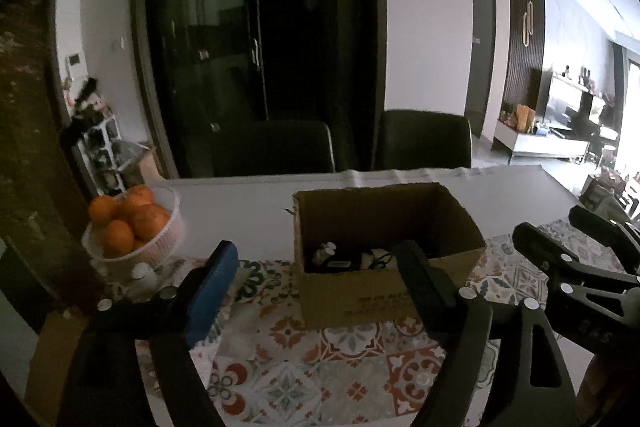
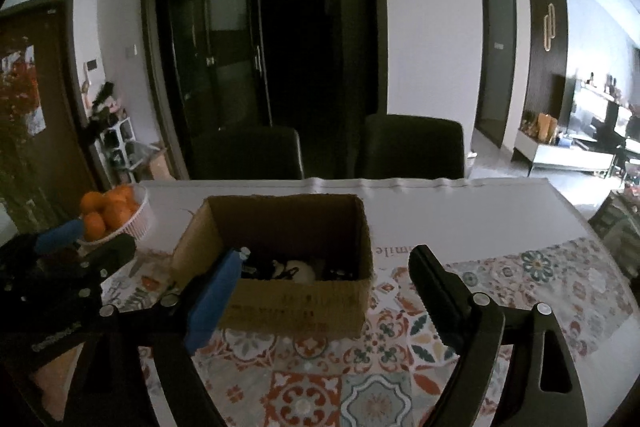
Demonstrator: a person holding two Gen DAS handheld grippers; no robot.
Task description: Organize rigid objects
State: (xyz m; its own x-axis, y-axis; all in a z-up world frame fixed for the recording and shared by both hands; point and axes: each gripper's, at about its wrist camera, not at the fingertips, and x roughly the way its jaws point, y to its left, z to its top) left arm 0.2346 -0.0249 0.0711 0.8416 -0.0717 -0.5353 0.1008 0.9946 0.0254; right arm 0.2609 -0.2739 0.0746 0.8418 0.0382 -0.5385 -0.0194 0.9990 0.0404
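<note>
An open cardboard box (image 1: 360, 301) (image 2: 296, 307) stands on the patterned table mat (image 1: 320, 367) (image 2: 360, 379). Several small dark and white objects (image 1: 348, 259) (image 2: 298, 269) lie on its floor; I cannot make out what they are. My left gripper (image 1: 316, 251) hovers in front of the box, open, with nothing between its blue pad and its black finger. My right gripper (image 2: 328, 253) is also open and empty, in front of the box and to the right of the left one. Each gripper shows at the edge of the other's view.
A white bowl of oranges (image 1: 132, 223) (image 2: 108, 215) stands left of the box, with a small white bottle (image 1: 146, 273) in front of it. Two dark chairs (image 1: 276, 147) (image 1: 424, 143) stand at the table's far edge. White tabletop (image 2: 460, 211) lies behind and right of the box.
</note>
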